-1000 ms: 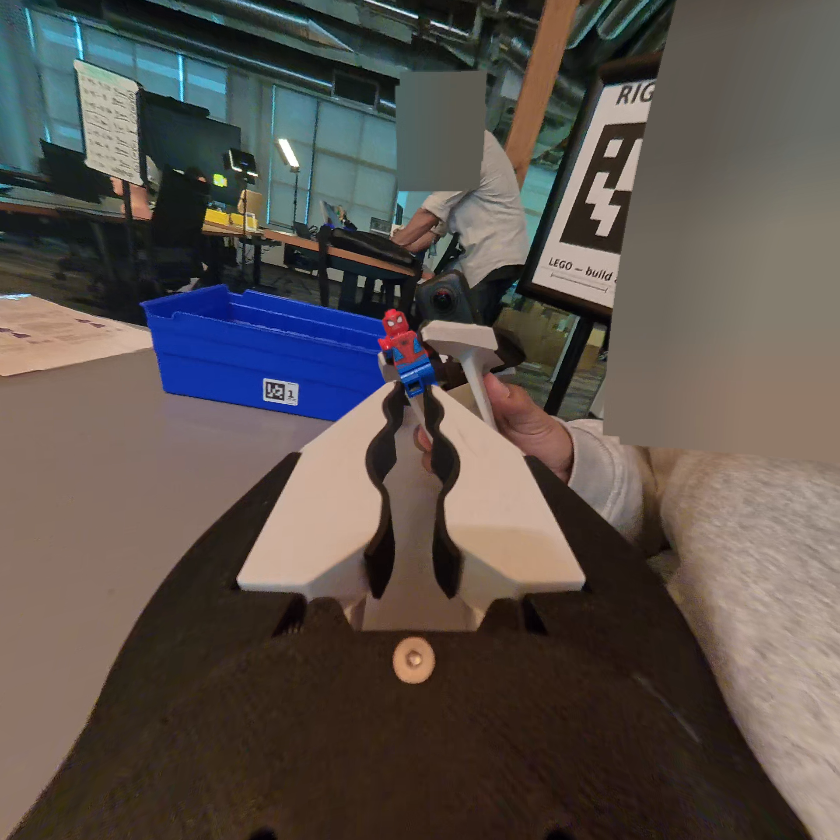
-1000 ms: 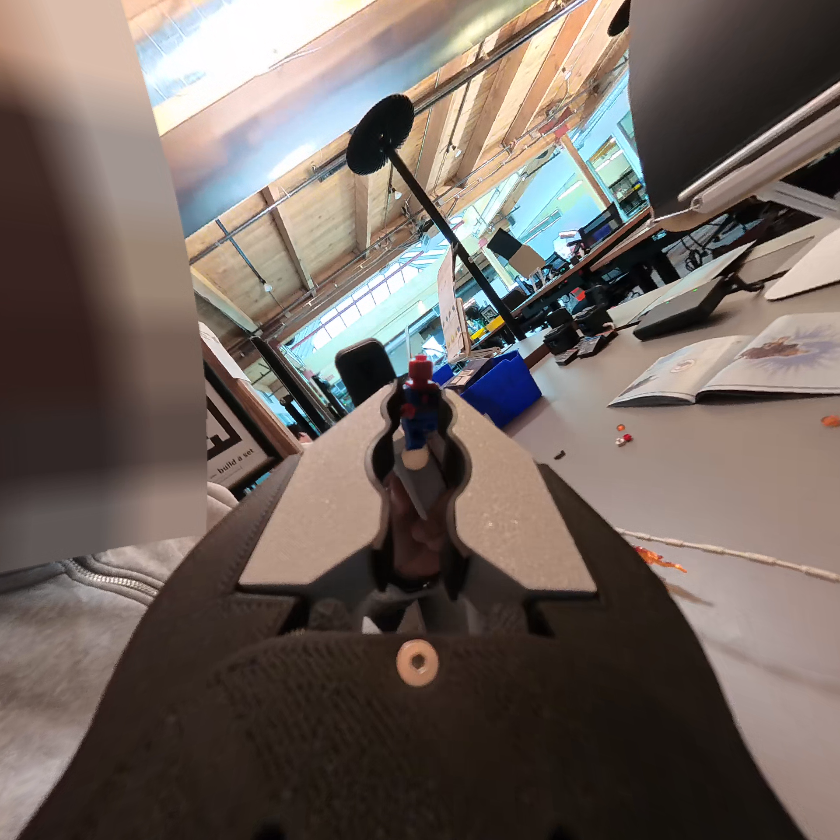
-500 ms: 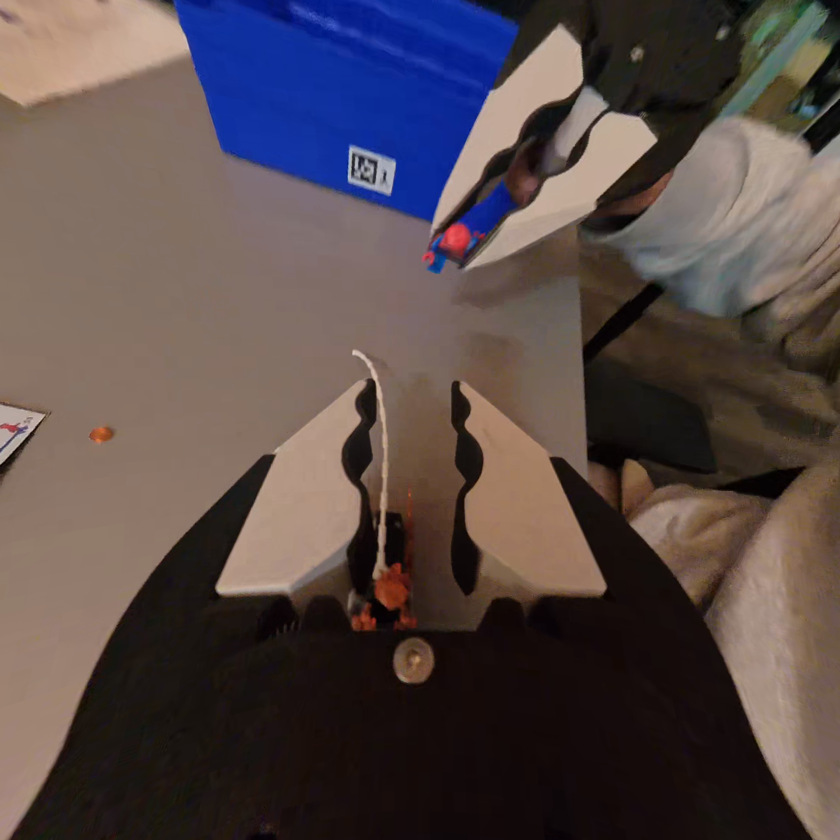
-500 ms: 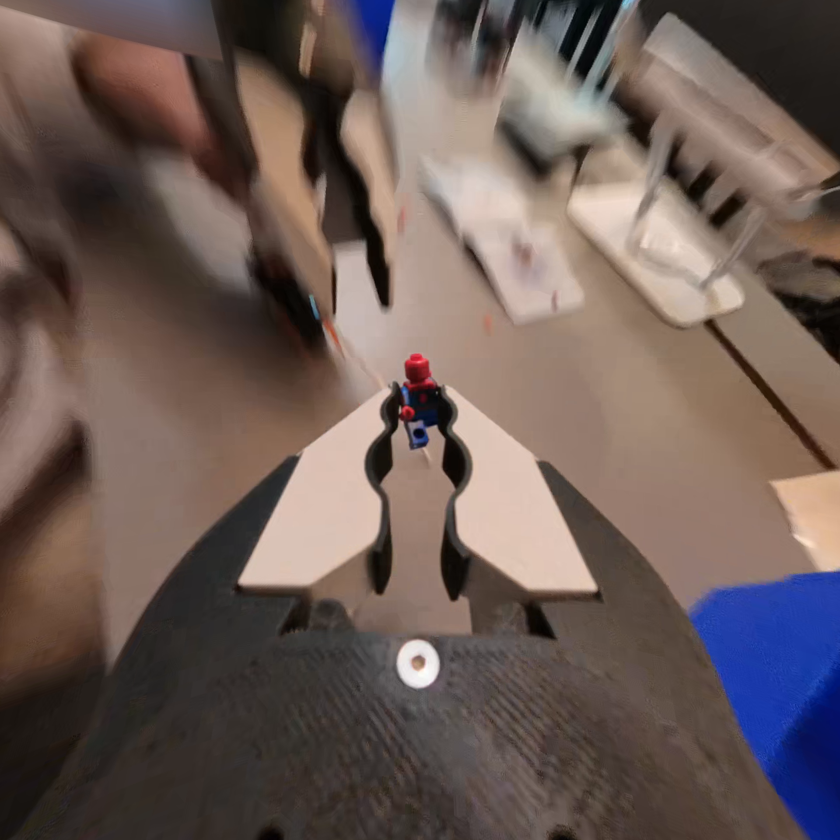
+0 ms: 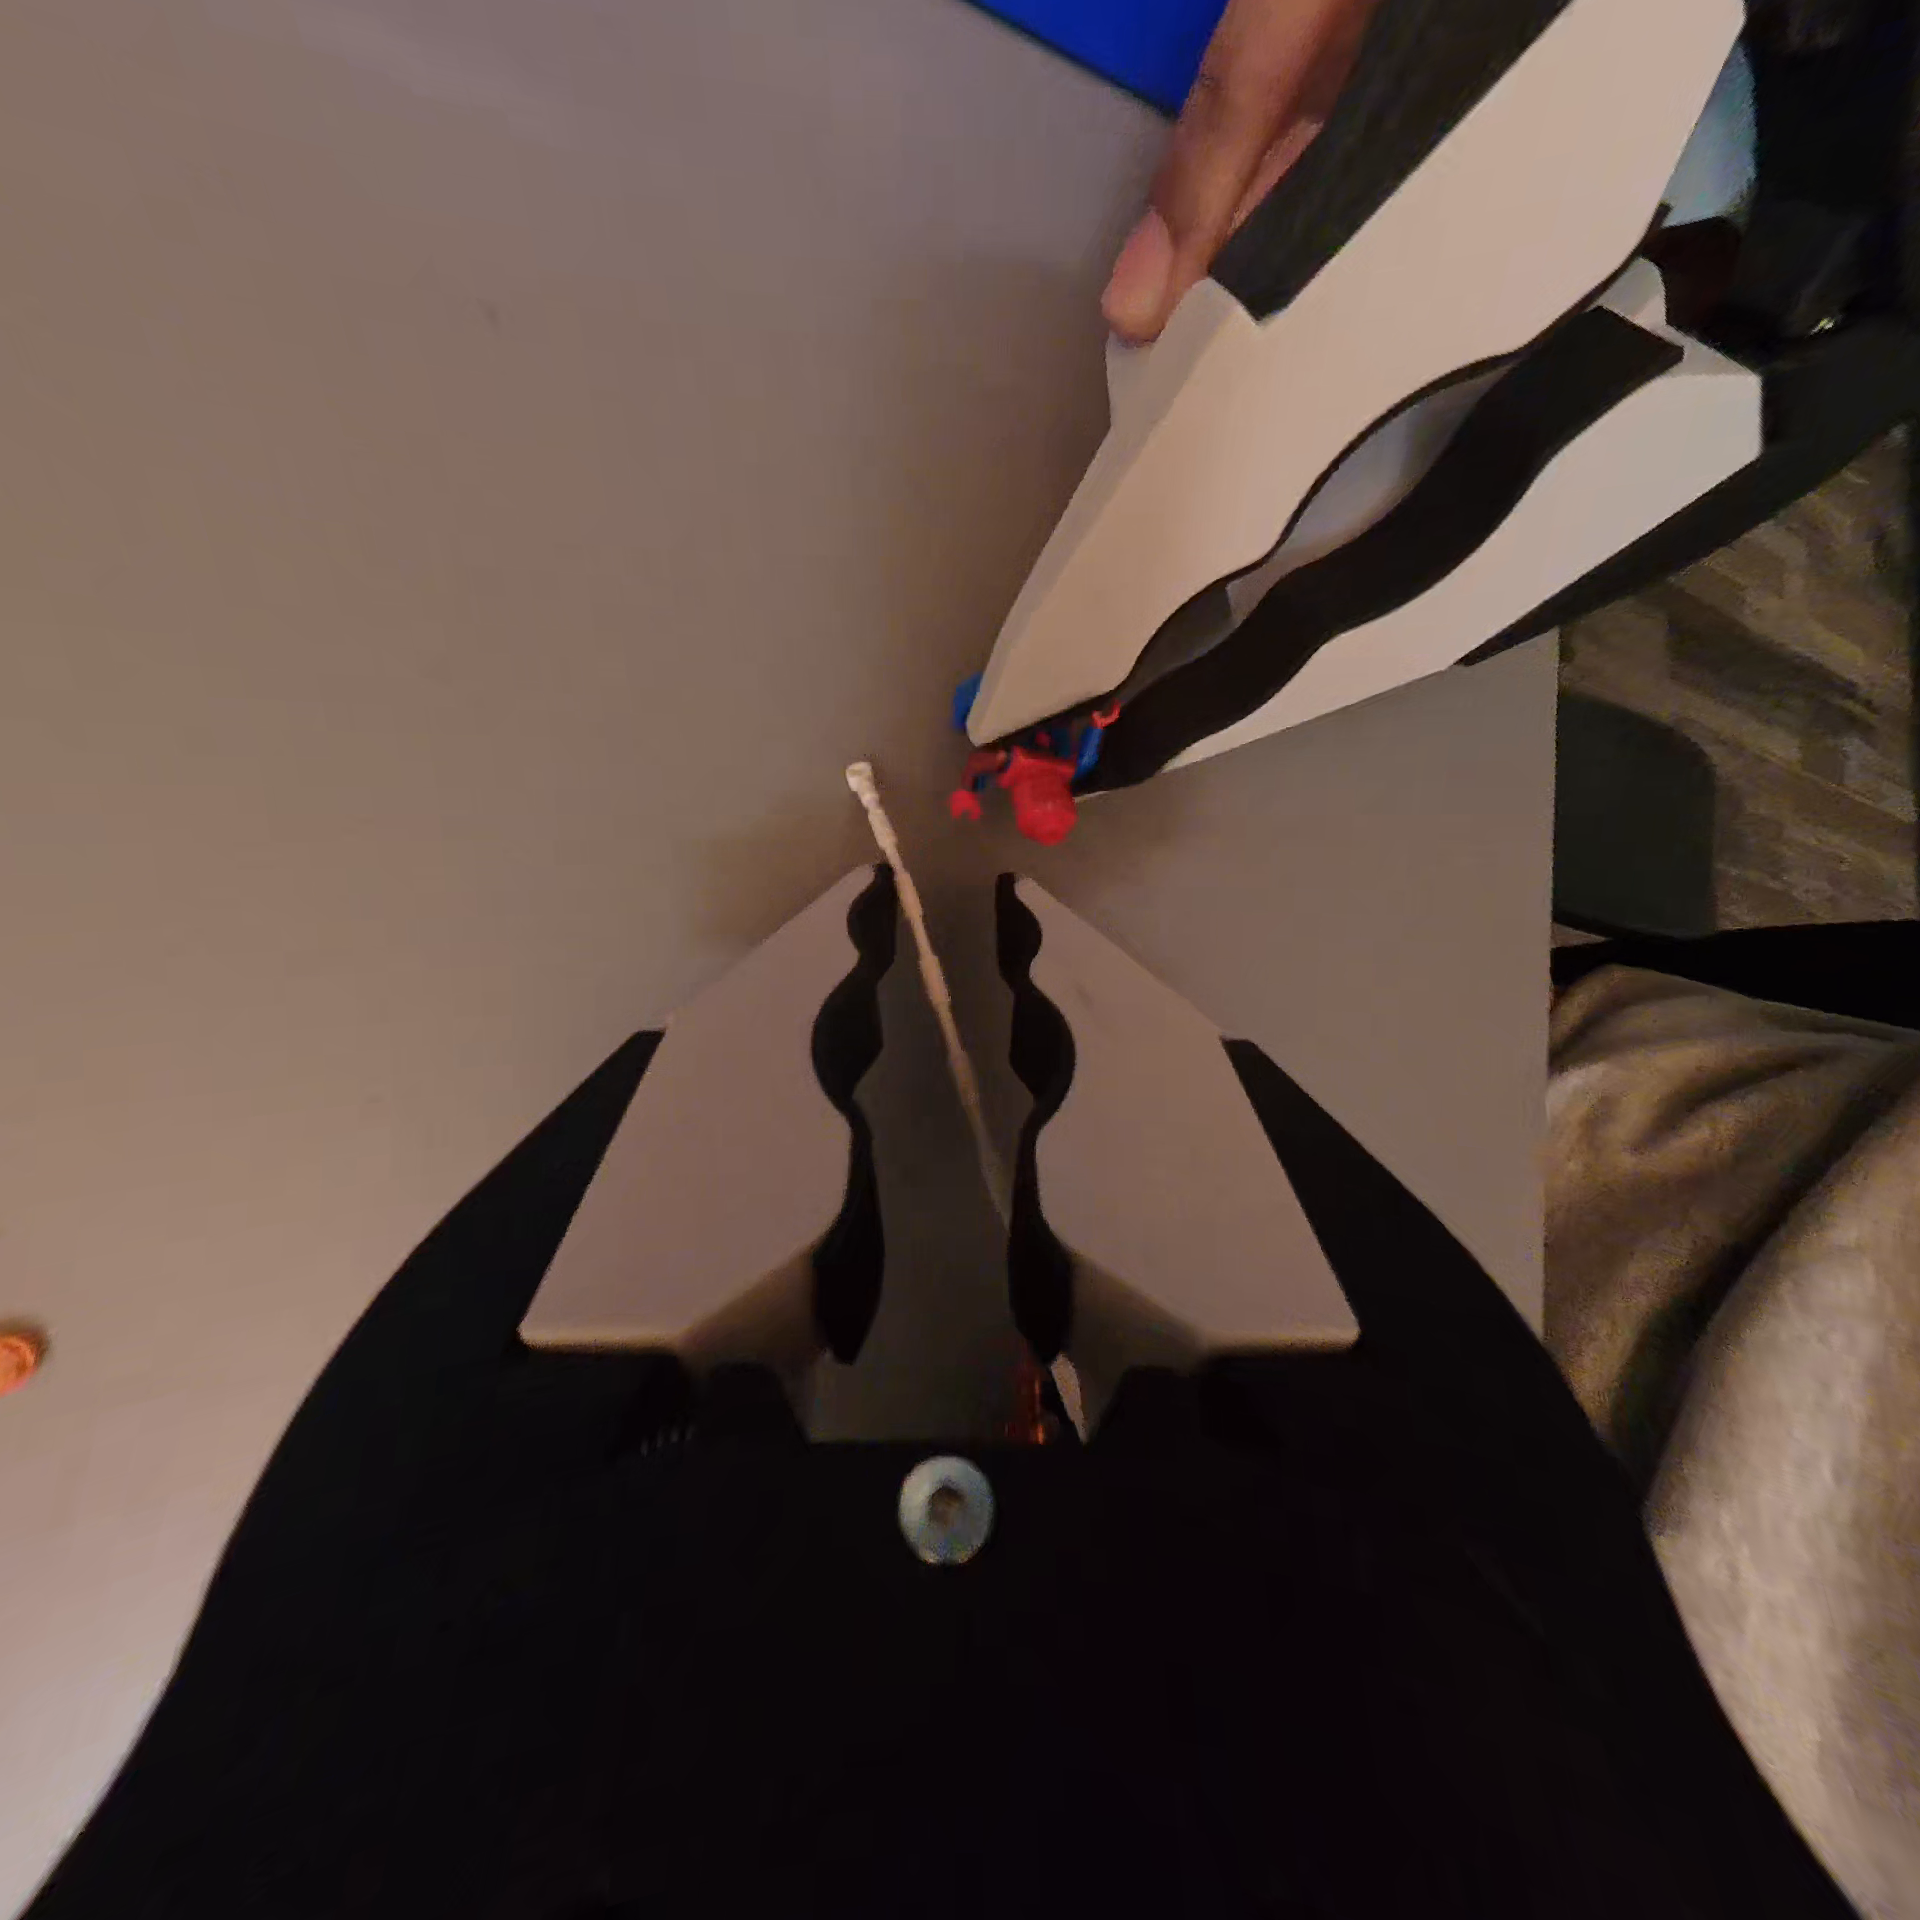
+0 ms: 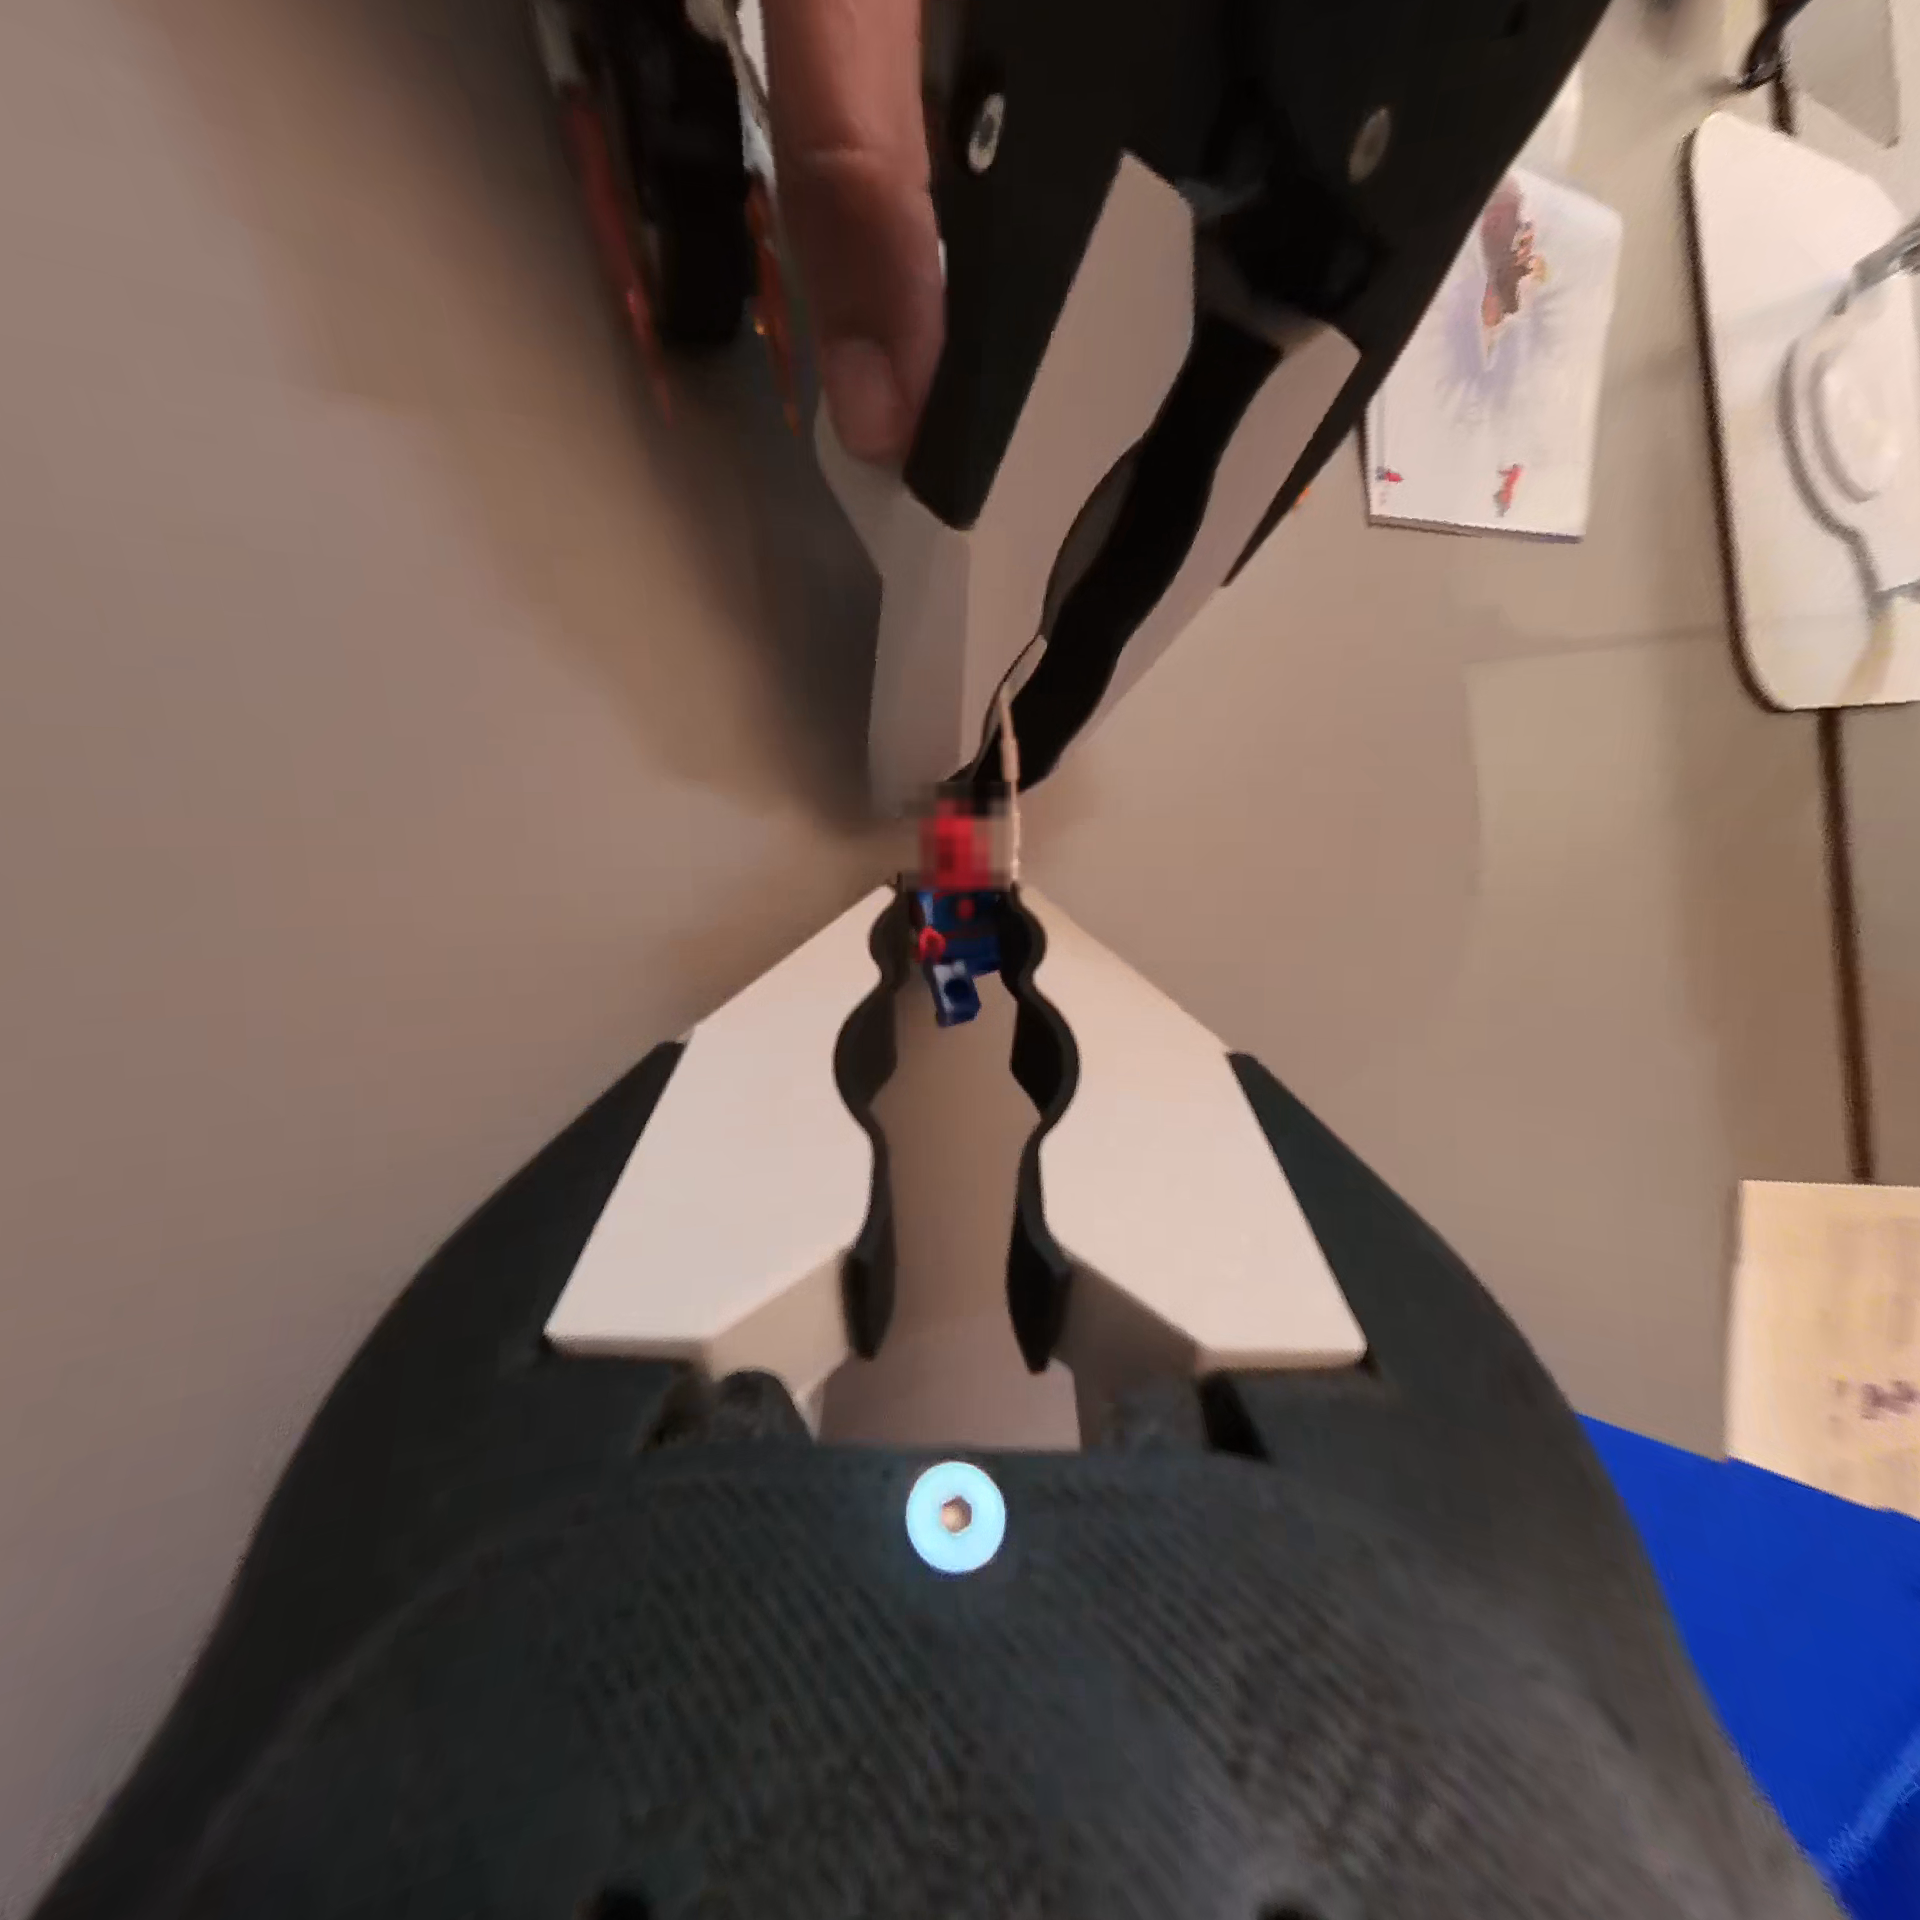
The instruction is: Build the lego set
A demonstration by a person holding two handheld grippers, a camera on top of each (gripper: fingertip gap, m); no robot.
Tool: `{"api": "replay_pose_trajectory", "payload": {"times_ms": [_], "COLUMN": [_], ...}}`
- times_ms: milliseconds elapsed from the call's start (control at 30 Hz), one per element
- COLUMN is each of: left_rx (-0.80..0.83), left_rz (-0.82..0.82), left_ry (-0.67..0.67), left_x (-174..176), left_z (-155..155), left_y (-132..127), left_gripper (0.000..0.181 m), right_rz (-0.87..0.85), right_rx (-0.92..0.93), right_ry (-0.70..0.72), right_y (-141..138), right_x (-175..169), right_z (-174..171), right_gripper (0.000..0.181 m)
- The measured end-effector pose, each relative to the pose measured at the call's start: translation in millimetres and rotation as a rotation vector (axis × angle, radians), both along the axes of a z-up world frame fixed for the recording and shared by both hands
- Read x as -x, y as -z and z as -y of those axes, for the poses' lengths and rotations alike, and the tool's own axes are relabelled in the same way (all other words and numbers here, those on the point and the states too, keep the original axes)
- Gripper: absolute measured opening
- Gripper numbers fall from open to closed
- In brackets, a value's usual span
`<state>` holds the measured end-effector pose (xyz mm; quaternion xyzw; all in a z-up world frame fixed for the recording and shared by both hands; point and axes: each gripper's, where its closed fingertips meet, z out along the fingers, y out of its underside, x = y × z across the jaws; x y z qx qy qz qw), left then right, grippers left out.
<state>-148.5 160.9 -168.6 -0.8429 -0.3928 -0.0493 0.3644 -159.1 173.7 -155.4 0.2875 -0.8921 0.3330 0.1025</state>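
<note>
A red and blue minifigure (image 6: pixel 951 956) is clamped at the waist between my right gripper's (image 6: pixel 956 920) tips, head pointing away. In the left wrist view that gripper (image 5: pixel 1039 743) reaches in from the upper right, and the minifigure (image 5: pixel 1023 795) sits just beyond my left fingertips. My left gripper (image 5: pixel 945 883) is open, low over the grey table (image 5: pixel 416 520). A thin white string piece (image 5: pixel 914 935) lies lengthwise in its gap, its free end close to the figure's hand. The string (image 6: pixel 1013 748) also shows in the right wrist view, under the left gripper (image 6: pixel 982 774).
A blue bin (image 6: pixel 1766 1621) is at the lower right of the right wrist view, and its corner (image 5: pixel 1091 42) shows in the left wrist view. An open booklet (image 6: pixel 1496 364) and a white stand (image 6: pixel 1818 416) lie farther off. A small orange piece (image 5: pixel 16 1361) is at the left. A person's finger (image 5: pixel 1174 229) rests on the right gripper.
Both grippers came down from raised positions to the table. My left gripper let go of the minifigure, opened, and now straddles the string. My right gripper brought the figure to the string's end.
</note>
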Motion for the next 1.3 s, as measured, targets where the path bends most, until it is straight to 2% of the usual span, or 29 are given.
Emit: {"api": "replay_pose_trajectory", "payload": {"times_ms": [100,233,433,600,767,833,1067,1300], "left_rx": [-0.038,-0.084,-0.057,-0.057,-0.094,-0.107,-0.094,0.03], "left_rz": [-0.035,0.012,0.023,0.003,0.063,0.07,-0.001,-0.099], "left_ry": [0.018,0.034,0.047,0.052,0.05,0.049,0.03,0.05], "left_x": [3.6,5.1,10.9,18.0,15.0,14.4,13.0,8.2], "left_z": [-3.1,-4.6,0.0,1.5,0.7,-0.9,-3.9,-4.0], "left_y": [-8.7,-15.5,-11.4,-11.4,-7.1,-6.3,-7.6,-1.1], "left_gripper": [0.02,0.021,0.019,0.012,0.011,0.004,0.0,0.0], "right_rz": [-0.033,-0.018,0.053,0.098,0.158,0.185,0.254,0.304], "right_rx": [-0.015,-0.046,-0.087,-0.142,-0.144,-0.135,-0.158,-0.177], "right_ry": [0.011,0.043,0.068,0.079,0.105,0.121,0.153,0.193], "right_y": [0.4,-4.4,-14.9,-5.7,-3.4,-4.8,-1.2,4.6], "right_x": [6.8,11.9,13.2,16.0,15.1,14.5,7.2,2.4], "right_z": [-0.5,0.5,-0.3,-1.1,0.8,2.7,1.6,-1.9], "right_gripper": [0.014,0.014,0.014,0.014,0.014,0.014,0.014,0.014]}}
